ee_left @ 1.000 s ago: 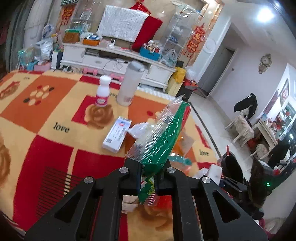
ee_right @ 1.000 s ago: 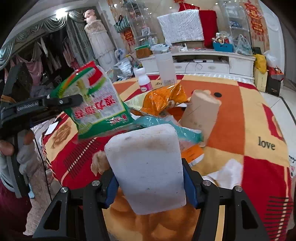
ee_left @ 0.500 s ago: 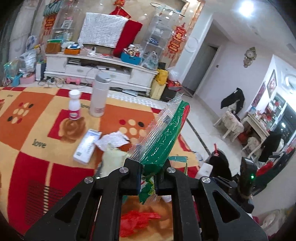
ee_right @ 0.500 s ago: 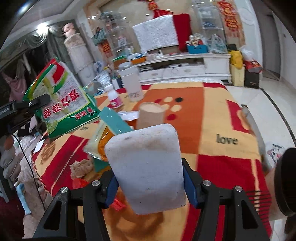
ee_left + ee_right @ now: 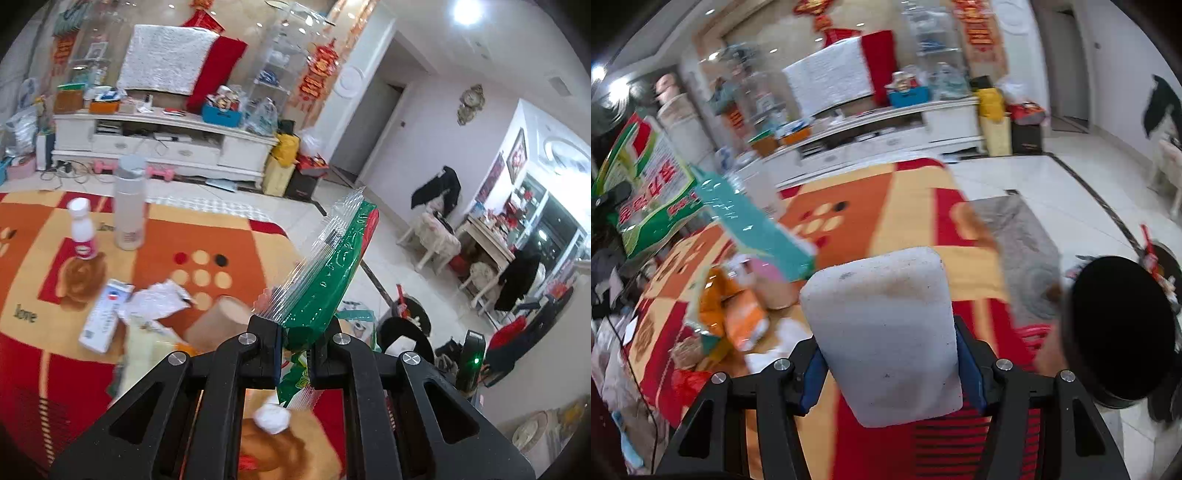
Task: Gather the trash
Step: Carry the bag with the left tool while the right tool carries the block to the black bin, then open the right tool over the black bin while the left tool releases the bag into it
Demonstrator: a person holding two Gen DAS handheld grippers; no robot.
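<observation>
My left gripper (image 5: 295,334) is shut on the lower part of a green and clear plastic snack bag (image 5: 332,266), which stands up and to the right above the table's right end. In the right wrist view the same green bag (image 5: 650,192) hangs at the far left. My right gripper (image 5: 892,376) is shut on a dirty white foam block (image 5: 886,325) that fills the space between its blue pads. A black round bin (image 5: 1123,325) sits low at the right, beyond the table edge, and also shows as the bin (image 5: 404,330) past the bag.
On the orange and red tablecloth (image 5: 44,369) lie a white box (image 5: 105,315), crumpled paper (image 5: 155,301), a paper cup (image 5: 218,321) and a white wad (image 5: 271,417). A small bottle (image 5: 82,229) and a tall flask (image 5: 129,203) stand behind. Teal (image 5: 753,229) and orange wrappers (image 5: 738,314) lie left.
Both grippers have swung right across the table toward its right edge, bringing the black bin into the right wrist view. The green bag and foam block stay gripped as before.
</observation>
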